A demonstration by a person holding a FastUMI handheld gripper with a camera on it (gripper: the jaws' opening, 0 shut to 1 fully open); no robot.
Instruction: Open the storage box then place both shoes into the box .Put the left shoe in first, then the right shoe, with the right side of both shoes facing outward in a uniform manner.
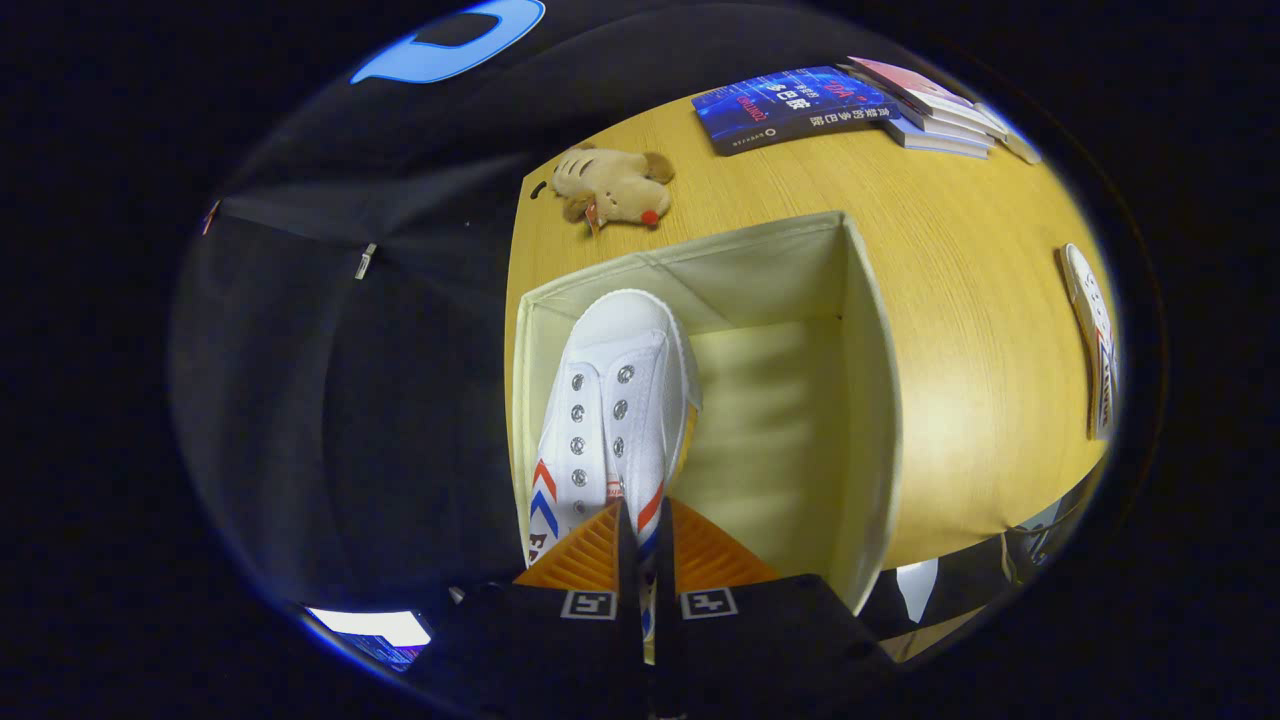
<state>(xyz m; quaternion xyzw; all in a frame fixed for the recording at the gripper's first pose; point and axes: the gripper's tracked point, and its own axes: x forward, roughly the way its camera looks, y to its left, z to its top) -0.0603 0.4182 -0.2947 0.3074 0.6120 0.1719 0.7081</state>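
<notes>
- An open cream fabric storage box (860, 400) is seen on the wooden table (960, 330); a white canvas shoe with red and blue chevron stripes (615, 400) is held inside it, along one wall.
- The gripper (640, 545) is closed to a narrow gap on the shoe's heel collar, both orange ribbed fingers (575, 560) pressed against it.
- The shoe's heel is hidden by the fingers.
- Beyond the box, a second white shoe (1092, 335), a tan plush toy (612, 185) and stacked books (850, 105) are seen on the table.
</notes>
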